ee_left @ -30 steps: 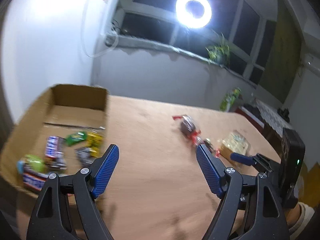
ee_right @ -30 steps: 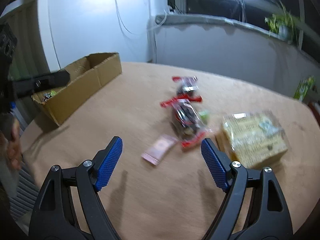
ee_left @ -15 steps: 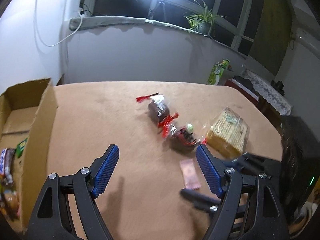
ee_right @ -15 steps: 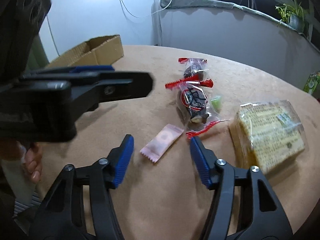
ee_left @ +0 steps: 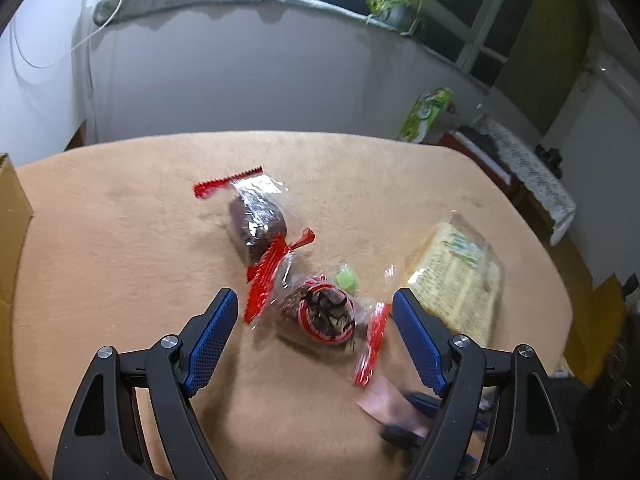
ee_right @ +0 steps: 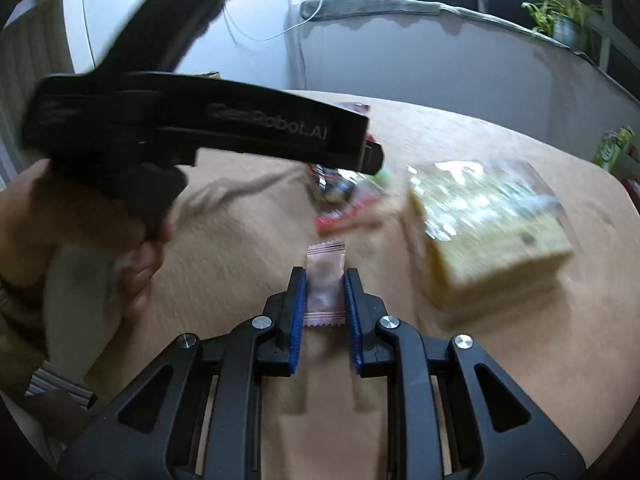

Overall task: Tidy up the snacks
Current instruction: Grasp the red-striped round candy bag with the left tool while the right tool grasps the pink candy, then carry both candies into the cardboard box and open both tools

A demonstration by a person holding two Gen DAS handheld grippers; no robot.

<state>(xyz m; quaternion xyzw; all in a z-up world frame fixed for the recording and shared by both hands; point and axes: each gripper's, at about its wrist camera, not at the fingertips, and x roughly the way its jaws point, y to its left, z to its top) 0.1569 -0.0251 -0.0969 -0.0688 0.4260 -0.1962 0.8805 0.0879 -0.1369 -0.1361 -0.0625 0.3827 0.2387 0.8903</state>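
Since a second ago the right gripper (ee_right: 325,294) has narrowed from wide; its jaws are closing on the pink sachet (ee_right: 325,280) lying on the table (ee_right: 240,240), both pads at its edges. The left gripper (ee_left: 316,320) now stands wide and empty above the red-trimmed snack bag (ee_left: 320,312), no longer beside the cardboard box (ee_left: 10,216).

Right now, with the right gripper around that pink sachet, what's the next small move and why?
Probably finish the squeeze, then lift straight up. The right gripper is closing, its pads flanking the pink sachet, which lies flat on the table. The left gripper hovers open over the red-edged snack bag, so keep clear of it.
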